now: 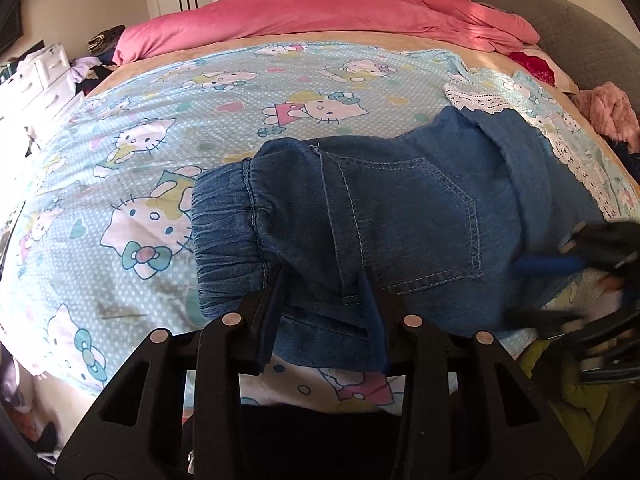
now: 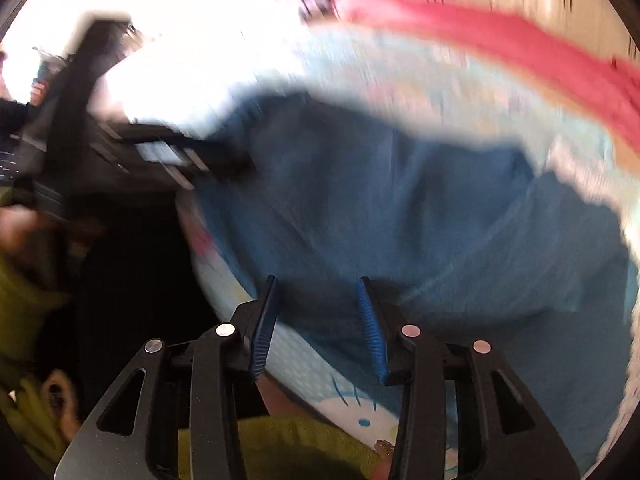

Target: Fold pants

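Blue denim pants (image 1: 400, 216) lie folded on the Hello Kitty bedsheet (image 1: 168, 128), elastic waistband to the left, back pocket up. My left gripper (image 1: 324, 276) is open, its fingers over the pants' near edge by the waistband. My right gripper (image 1: 568, 280) shows blurred at the pants' right end. In the right wrist view, blurred by motion, the right gripper (image 2: 318, 280) is open over the near edge of the pants (image 2: 400, 208). The left gripper (image 2: 188, 156) shows at the left there.
A pink duvet (image 1: 320, 12) lies across the far side of the bed. A grey headboard (image 1: 580, 28) stands at the right. White lace trim (image 1: 480, 100) edges the sheet beyond the pants. White drawers (image 1: 44, 76) and clothes clutter the left side.
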